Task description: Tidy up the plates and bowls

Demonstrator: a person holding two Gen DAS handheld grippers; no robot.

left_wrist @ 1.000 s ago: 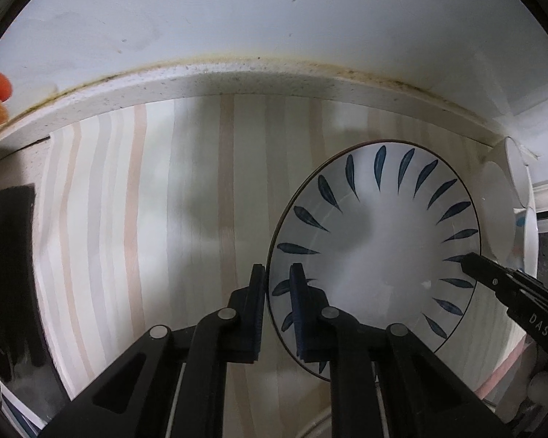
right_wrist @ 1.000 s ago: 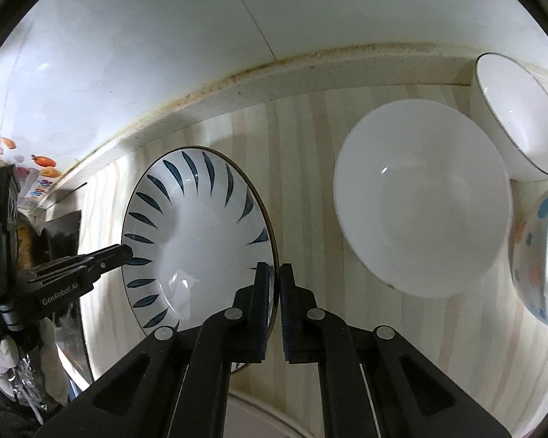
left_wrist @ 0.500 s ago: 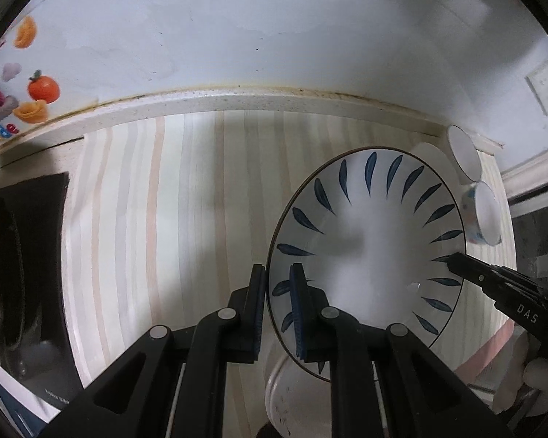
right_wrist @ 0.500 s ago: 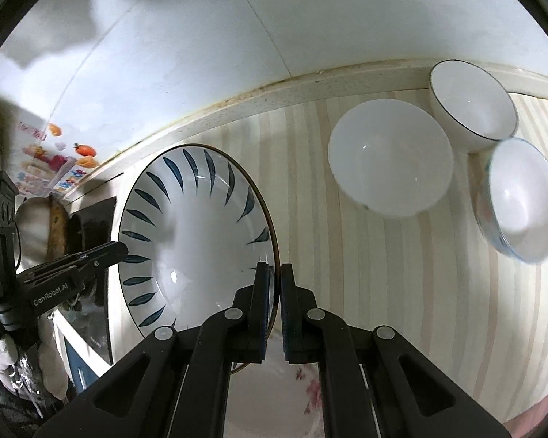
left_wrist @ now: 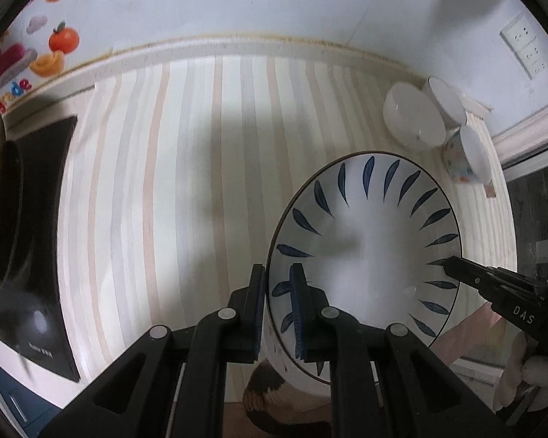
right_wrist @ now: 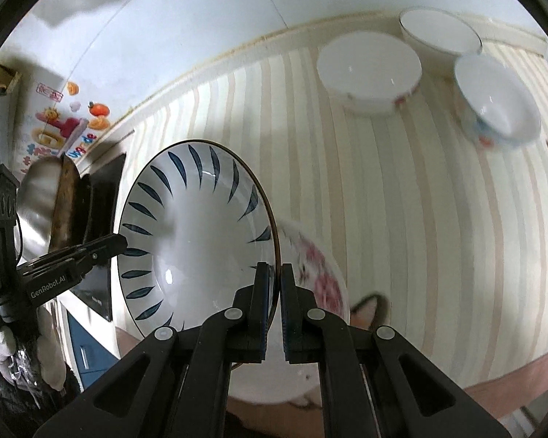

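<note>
A white plate with blue leaf marks [left_wrist: 369, 252] is held high above the striped counter by both grippers. My left gripper [left_wrist: 277, 284] is shut on its left rim. My right gripper [right_wrist: 277, 284] is shut on its right rim; the plate also shows in the right wrist view [right_wrist: 197, 237]. The right gripper's tip shows in the left wrist view [left_wrist: 453, 268], and the left gripper's tip shows in the right wrist view [right_wrist: 117, 244]. A plate with pink flowers [right_wrist: 318, 277] lies beneath, near the counter's front edge.
Three bowls stand at the back right: a wide white one [right_wrist: 369, 69], a white one against the wall [right_wrist: 438, 33], and one with coloured spots [right_wrist: 497, 102]. A black cooktop [left_wrist: 44, 219] with a pan [right_wrist: 36, 204] is at the left. A wall socket [left_wrist: 526, 47] is at the right.
Both grippers have lifted the blue-leaf plate up and back from the counter. The bowls now look smaller and farther, and the flowered plate has come into view below.
</note>
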